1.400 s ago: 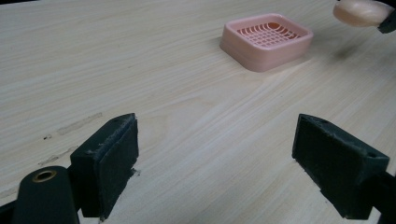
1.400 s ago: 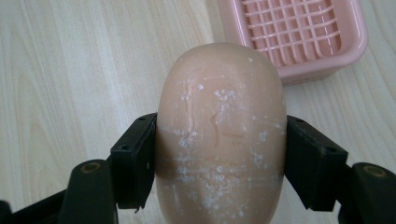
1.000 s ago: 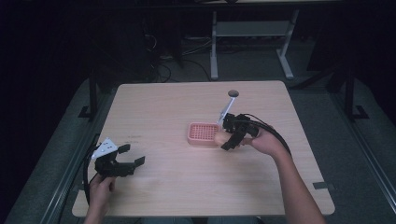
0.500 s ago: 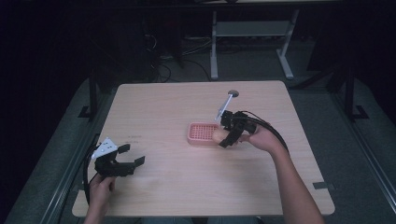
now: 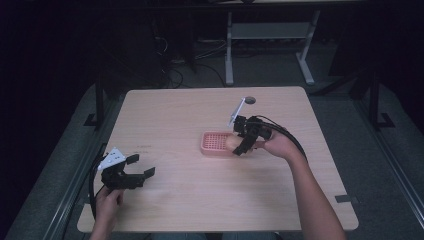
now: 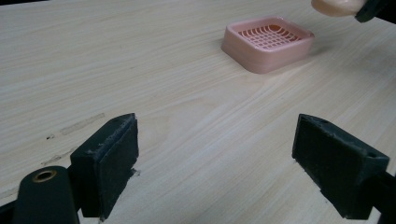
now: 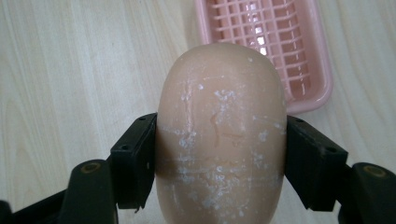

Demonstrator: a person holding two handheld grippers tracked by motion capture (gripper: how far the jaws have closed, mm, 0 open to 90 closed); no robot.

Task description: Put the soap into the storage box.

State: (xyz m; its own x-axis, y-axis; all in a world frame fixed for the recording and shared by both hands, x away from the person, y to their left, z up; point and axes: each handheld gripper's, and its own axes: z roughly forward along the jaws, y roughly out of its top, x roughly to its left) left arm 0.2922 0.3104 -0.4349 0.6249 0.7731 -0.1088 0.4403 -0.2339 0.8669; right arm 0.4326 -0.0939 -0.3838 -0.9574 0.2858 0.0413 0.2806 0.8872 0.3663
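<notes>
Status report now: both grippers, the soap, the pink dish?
Right gripper shut on soap bar, held beside pink soap dish. Left gripper open, idle near table edge. Dish empty, nothing in the way.

Looks like a lab or test room, dimly lit. Pale wood-grain counter [image 5: 175, 120] set alone on grey carpeted floor [image 5: 65, 150], tape marks near its edges. Behind it, the white metal frame of another desk [image 5: 265, 35] and loose cables [image 5: 195, 55] trailing in the dark. Nothing homely about it.
</notes>
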